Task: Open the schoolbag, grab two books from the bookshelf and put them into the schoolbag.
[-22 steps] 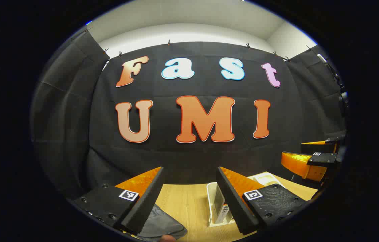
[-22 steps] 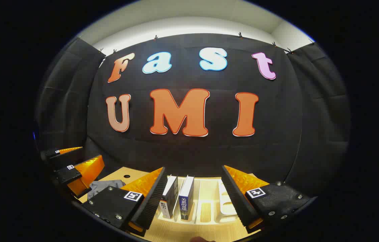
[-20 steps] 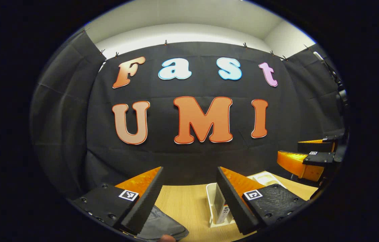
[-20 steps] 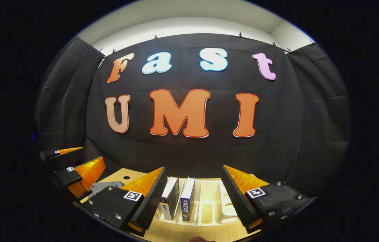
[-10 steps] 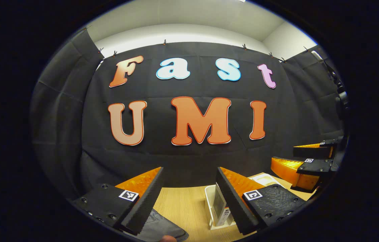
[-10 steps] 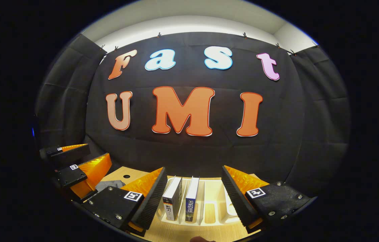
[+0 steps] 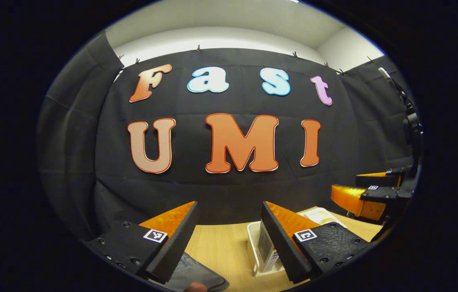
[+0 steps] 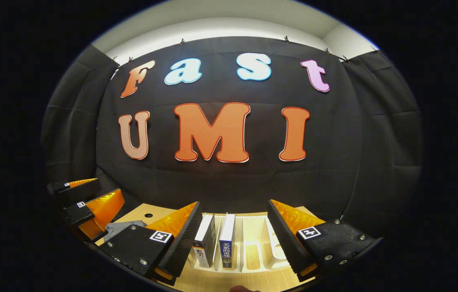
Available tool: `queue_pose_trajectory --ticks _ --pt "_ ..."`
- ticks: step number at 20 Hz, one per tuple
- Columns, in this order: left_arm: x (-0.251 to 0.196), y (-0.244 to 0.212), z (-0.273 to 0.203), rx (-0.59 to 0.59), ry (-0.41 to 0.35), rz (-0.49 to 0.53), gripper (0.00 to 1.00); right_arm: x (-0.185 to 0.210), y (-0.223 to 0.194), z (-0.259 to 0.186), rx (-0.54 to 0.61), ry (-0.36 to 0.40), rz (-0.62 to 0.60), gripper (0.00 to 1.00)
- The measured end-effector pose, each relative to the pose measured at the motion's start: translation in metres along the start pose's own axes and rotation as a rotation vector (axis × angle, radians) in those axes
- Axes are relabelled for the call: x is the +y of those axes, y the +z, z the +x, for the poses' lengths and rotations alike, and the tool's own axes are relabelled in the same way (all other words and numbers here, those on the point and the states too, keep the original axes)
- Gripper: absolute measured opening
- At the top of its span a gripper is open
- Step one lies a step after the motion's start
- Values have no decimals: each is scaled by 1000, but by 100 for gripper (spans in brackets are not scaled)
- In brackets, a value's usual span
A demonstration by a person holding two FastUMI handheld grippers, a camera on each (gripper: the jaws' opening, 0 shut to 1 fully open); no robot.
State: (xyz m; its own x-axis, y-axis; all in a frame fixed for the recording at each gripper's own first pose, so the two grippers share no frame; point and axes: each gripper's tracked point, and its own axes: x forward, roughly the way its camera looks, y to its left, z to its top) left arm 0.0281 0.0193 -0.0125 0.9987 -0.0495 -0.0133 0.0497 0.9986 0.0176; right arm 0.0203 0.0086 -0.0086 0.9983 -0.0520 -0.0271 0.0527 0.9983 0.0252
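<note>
1. Left gripper (image 7: pixel 229 227): jaws wide apart, nothing held; grey schoolbag (image 7: pixel 196 275) just below, at near worktop (image 7: pixel 220 247) edge.
2. Right gripper (image 8: pixel 233 227): likewise spread, empty.
3. Straight ahead of it: two books (image 8: pixel 216 239) upright in bookshelf (image 8: pixel 253 247), spines facing.

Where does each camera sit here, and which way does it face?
Left gripper view: rides the left hand-held gripper, facing the booth wall over the table; schoolbag below.
Right gripper view: rides the right hand-held gripper, facing the wall above two books in the bookshelf.
Shared: wall, table, bookshelf, schoolbag, each other's gripper.
</note>
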Motion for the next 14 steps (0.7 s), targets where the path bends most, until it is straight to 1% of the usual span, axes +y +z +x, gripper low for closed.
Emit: queue_pose_trajectory --ticks 3,6,8,9,10,14 --pt "12 -1 -1 -10 39 30 98 -1 -3 1 9 -1 0 97" --pt "27 -17 -1 21 103 143 98 -3 -7 1 19 -8 3 97" --pt "22 -32 -3 39 81 194 98 -3 -11 1 28 -8 5 97" --pt "21 -40 -5 52 75 223 100 -2 -12 1 30 -9 3 97" --pt "24 -47 -6 67 72 257 98 -4 -12 0 29 -13 -1 97" --pt "31 -87 -15 138 58 402 97 -11 -17 0 37 -28 -2 97"
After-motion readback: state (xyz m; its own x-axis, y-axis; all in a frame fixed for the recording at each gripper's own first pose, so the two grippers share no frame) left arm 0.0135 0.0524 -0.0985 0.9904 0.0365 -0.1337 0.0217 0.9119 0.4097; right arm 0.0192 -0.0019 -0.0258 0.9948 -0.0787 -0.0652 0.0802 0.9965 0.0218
